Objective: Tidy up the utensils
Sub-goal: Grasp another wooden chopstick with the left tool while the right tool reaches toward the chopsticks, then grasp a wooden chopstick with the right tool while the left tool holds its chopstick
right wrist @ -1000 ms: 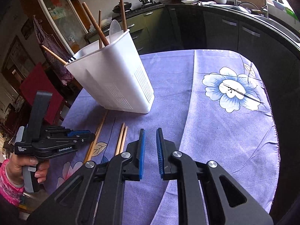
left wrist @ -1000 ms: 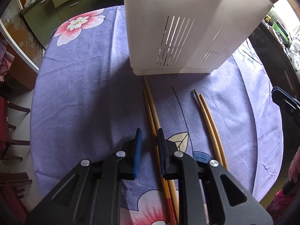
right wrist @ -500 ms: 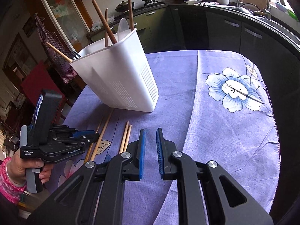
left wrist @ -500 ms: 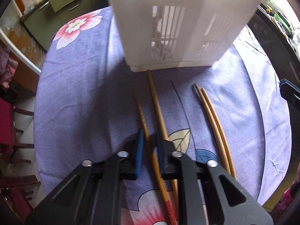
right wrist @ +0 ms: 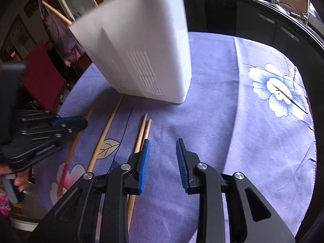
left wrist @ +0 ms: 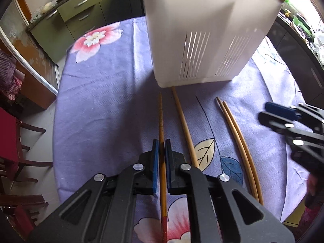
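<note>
A white slotted utensil holder [left wrist: 204,30] stands on the purple floral tablecloth [left wrist: 105,101]; it also shows in the right wrist view [right wrist: 141,56]. My left gripper [left wrist: 161,144] is shut on a red-ended chopstick [left wrist: 161,117] and holds it off the cloth. Its mate [left wrist: 185,127] lies just to the right. A pair of pale chopsticks [left wrist: 237,135] lies further right. My right gripper [right wrist: 163,147] is open and empty, low over the cloth beside that pair [right wrist: 141,133]. My left gripper [right wrist: 68,122] shows at the left of the right wrist view.
Dark kitchen counters [right wrist: 253,16] run behind the table. Green drawers [left wrist: 81,6] stand at the far left. Red chairs [left wrist: 12,151] stand off the table's left edge. One chopstick [right wrist: 56,14] sticks out of the holder.
My left gripper has closed on the red-ended chopstick and lifted it away from its mate. My right gripper has opened and moved down and left toward the pale pair.
</note>
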### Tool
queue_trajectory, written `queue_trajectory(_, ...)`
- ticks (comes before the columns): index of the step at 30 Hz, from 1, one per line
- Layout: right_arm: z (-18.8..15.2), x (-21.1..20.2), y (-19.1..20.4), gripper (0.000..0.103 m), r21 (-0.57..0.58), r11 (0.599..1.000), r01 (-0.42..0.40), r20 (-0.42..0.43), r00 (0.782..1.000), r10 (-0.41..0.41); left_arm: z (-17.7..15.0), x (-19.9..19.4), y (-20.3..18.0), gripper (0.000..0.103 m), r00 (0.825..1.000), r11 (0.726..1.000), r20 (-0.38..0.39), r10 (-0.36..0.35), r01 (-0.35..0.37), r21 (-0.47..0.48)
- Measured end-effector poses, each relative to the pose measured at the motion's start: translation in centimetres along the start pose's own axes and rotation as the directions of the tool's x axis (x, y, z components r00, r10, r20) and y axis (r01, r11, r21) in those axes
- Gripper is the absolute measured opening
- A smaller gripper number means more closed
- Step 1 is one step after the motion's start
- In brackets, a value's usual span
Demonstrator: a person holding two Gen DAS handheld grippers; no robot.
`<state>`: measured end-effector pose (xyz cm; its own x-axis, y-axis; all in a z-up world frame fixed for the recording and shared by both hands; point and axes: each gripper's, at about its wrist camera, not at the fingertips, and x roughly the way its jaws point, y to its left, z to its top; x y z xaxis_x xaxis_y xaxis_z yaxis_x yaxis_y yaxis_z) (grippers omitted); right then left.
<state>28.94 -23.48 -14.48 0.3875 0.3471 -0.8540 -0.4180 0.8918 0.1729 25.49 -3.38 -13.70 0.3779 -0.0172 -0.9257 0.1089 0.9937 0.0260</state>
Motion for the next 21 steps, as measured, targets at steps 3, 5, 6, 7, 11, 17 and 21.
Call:
queue_trajectory(3,0.4,0.9,1.2,0.026,-0.023,1.0,0.016,-0.014,1.0,-0.016,0.0,-0.6,0.3,0.006,1.0,1.0,0.011,-0.006,0.006,0.0)
queue_trajectory(5,0.6,1.3,2.0,0.025,-0.042,0.999,0.03,-0.023,0.999,-0.031,-0.2,-0.8,0.3,0.006,1.0,1.0,0.012,-0.011,0.011,-0.001)
queue_trajectory(6,0.6,1.5,2.3,0.025,-0.05,0.998,0.04,-0.028,0.999,-0.041,-0.3,-0.9,0.4,0.006,1.0,1.0,0.012,-0.013,0.013,-0.001)
queue_trajectory(7,0.7,1.7,2.6,0.025,-0.056,0.997,0.048,-0.033,0.998,-0.05,-0.5,-1.0,0.4,0.006,1.0,1.0,0.012,-0.016,0.016,-0.001)
queue_trajectory(11,0.7,2.2,3.1,0.022,-0.069,0.994,0.085,-0.046,0.995,-0.089,-0.5,-0.9,0.9,0.006,1.0,1.0,0.017,-0.026,0.026,-0.007)
queue_trajectory(17,0.5,3.0,3.8,0.022,-0.089,0.99,0.109,-0.059,0.992,-0.115,-0.7,-0.8,1.6,0.006,0.999,0.999,0.019,-0.03,0.031,-0.014)
queue_trajectory(21,0.6,3.7,4.9,0.022,-0.117,0.985,0.124,-0.063,0.989,-0.132,-0.8,-0.7,1.8,0.006,0.999,0.999,0.018,-0.035,0.036,-0.016)
